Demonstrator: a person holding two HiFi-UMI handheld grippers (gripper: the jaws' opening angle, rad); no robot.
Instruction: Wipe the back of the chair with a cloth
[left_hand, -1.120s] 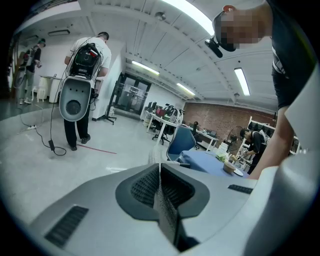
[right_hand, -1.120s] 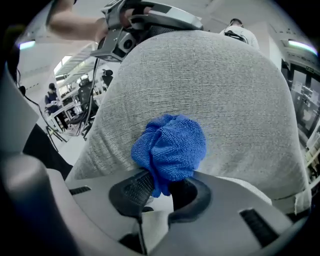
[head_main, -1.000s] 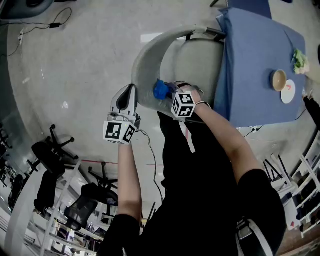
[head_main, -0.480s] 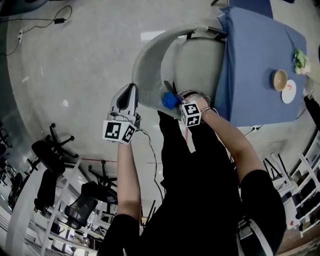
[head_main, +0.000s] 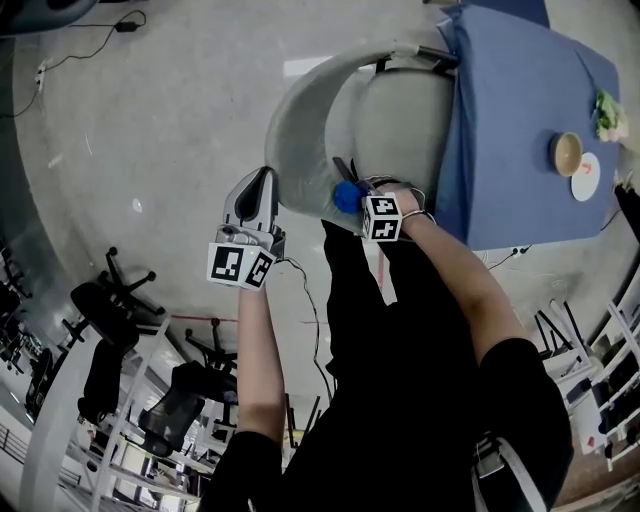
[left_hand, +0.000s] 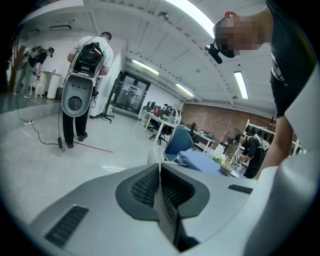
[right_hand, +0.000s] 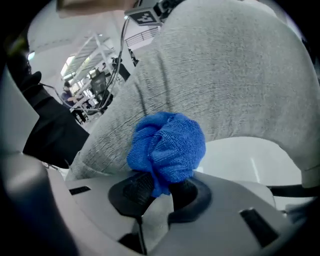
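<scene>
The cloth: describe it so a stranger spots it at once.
Find the grey chair beside the blue-covered table. At its back, near the person, the right gripper pinches a small bunched wad: the cloth. It is the only bright blue, fuzzy thing against that grey fabric.

- Pale grey polished floor, a red line running across it;
- table draped in blue, bearing a bowl and a plate;
- black office chairs; white desks farther off;
- long ceiling lights; brick wall at the far end
</scene>
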